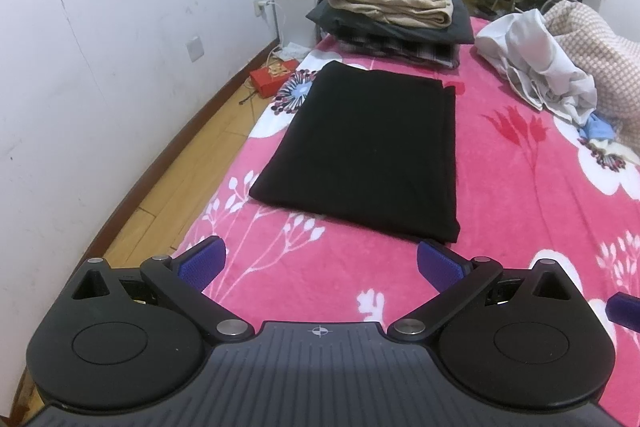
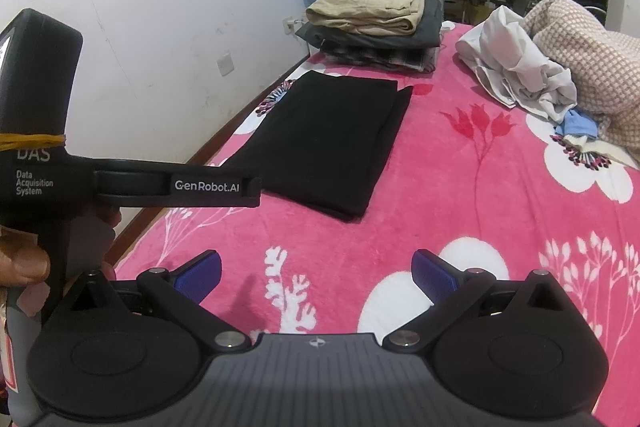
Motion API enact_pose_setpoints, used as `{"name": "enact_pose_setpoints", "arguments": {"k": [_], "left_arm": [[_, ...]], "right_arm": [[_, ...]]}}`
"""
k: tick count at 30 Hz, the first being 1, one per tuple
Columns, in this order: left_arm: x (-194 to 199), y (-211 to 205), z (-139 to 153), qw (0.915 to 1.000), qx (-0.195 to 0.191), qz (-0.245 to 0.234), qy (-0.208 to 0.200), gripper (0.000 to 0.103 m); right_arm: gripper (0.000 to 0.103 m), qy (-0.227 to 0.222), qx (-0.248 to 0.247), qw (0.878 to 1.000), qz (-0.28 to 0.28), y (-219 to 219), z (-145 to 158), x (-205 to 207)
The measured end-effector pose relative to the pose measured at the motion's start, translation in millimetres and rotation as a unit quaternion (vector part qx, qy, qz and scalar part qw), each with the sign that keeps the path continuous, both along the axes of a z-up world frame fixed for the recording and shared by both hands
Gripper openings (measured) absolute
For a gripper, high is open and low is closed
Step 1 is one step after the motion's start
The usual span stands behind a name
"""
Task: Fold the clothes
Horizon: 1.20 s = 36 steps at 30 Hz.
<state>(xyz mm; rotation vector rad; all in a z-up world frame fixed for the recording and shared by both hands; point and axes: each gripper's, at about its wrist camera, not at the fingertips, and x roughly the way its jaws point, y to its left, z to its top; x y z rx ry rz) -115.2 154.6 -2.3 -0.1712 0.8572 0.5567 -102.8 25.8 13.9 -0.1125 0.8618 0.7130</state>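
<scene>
Black folded garment [image 1: 360,151] flat on pink blanket [image 1: 500,187], L hand-held gripper [image 1: 320,263] & R hand-held gripper [image 2: 316,267] both wide, empty

Folded black garment [image 1: 362,151] lies flat on the pink blanket [image 1: 500,195] beyond the left gripper's [image 1: 320,265] spread, empty jaws.

Both black two-finger grippers with blue pads, left [image 1: 320,261] and right [image 2: 316,267], hang with jaws spread wide and nothing between them, left one just off the right's left side.

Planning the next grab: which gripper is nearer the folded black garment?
Left. The left gripper hovers open just short of the black garment's near edge; the right gripper, also open, sits farther back, to its right.
</scene>
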Motion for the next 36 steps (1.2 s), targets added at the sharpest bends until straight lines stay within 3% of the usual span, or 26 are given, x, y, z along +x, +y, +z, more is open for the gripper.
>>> {"name": "enact_pose_setpoints", "arguments": {"k": [16,36], "left_arm": [[0.8,6.5,-0.5,0.9999,0.005,0.012,-0.002,0.103],[0.1,14.5,2.0,0.9997,0.012,0.023,-0.006,0.103]], "right_arm": [[0.103,0.007,0.003,1.000,-0.014,-2.3,-2.7,2.9],[0.103,-0.014,-0.031,0.999,-0.035,-1.0,-3.5,4.6]]}}
